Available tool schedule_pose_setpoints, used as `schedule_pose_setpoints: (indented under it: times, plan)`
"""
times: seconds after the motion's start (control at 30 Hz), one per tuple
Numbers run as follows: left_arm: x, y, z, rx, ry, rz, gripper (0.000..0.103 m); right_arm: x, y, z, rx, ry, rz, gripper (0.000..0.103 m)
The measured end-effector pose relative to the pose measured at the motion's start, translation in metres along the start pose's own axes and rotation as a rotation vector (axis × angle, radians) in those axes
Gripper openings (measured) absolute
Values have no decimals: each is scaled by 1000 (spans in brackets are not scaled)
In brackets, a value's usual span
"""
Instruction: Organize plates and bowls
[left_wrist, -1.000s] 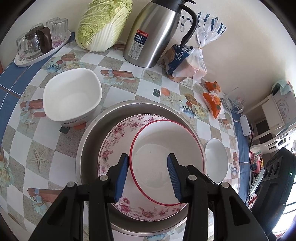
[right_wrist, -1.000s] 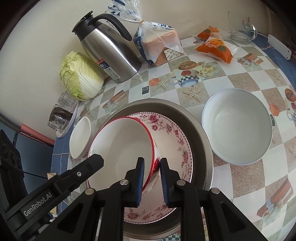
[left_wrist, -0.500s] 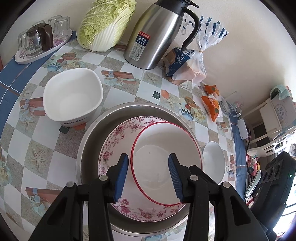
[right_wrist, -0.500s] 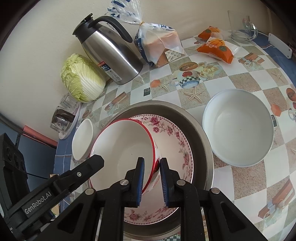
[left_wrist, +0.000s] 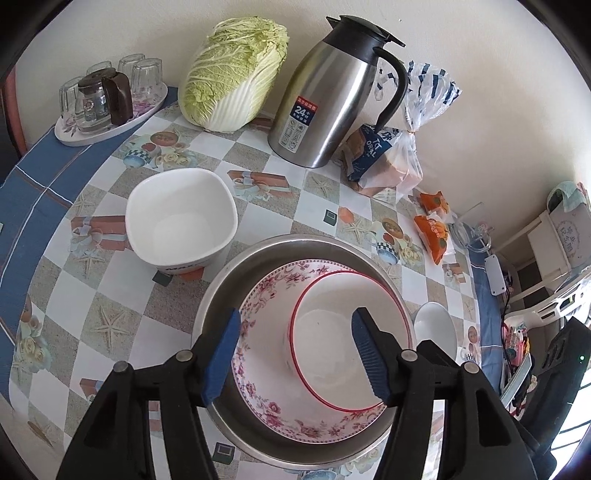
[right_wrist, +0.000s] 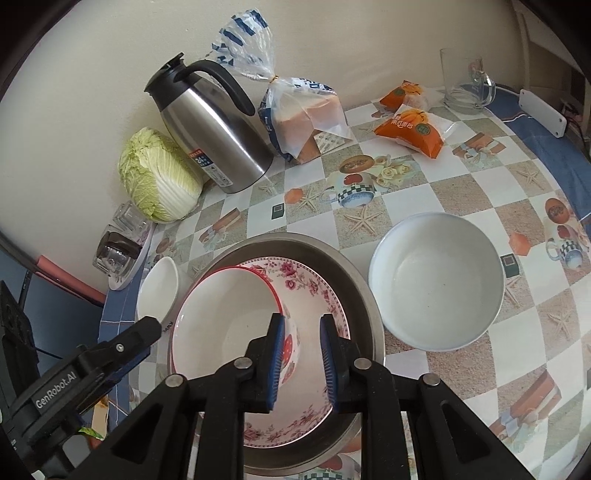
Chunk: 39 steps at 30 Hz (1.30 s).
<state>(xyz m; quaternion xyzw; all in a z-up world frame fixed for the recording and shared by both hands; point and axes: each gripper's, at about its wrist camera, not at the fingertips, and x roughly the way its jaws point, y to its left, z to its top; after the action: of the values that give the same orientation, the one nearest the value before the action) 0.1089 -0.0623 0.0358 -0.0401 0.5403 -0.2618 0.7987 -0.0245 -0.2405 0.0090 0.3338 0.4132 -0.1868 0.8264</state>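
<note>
A round table (left_wrist: 110, 295) under a checkered cloth printed with starfish and teacups stands against a cream wall. Along the wall sit a napa cabbage (left_wrist: 232, 74), a steel thermos jug (left_wrist: 332, 96), bagged bread (left_wrist: 388, 162), orange snack packets (right_wrist: 410, 127) and a tray of glasses (left_wrist: 103, 107) — part of it cut off in the right wrist view.

The red-rimmed bowl (left_wrist: 340, 332) lies inside a floral plate (left_wrist: 266, 332), itself inside a steel basin (left_wrist: 221, 288); a squarish white bowl (left_wrist: 181, 225) and a round white bowl (right_wrist: 436, 280) flank the basin.

The left gripper (left_wrist: 293, 354) has just been opening — its pads straddle the bowl's near-left rim without touching. The right gripper (right_wrist: 301, 363) has also just been opening; the bowl's right wall stands between its pads, with a gap at the outer pad, so the bowl looks released, though contact at the inner pad is hard to judge
</note>
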Motion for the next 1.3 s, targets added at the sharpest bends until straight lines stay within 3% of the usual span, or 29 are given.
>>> schedule_pose_setpoints:
  times: [0.07, 0.33, 0.47, 0.8, 1.3]
  plan:
    - [1, 1, 0, -3, 2, 23, 70, -1, -2, 1, -6, -7, -30, 50]
    - [4, 4, 0, 1, -12, 77, 87, -2, -7, 3, -28, -12, -72, 74]
    - [5, 6, 0, -7, -14, 91, 89, -1, -5, 2, -44, -15, -75, 89]
    - [3, 15, 1, -46, -55, 135, 95, -2, -1, 1, -66, -25, -66, 103]
    - [-9, 38, 9, -75, -105, 197, 96, -1, 13, -5, -105, -61, -28, 103]
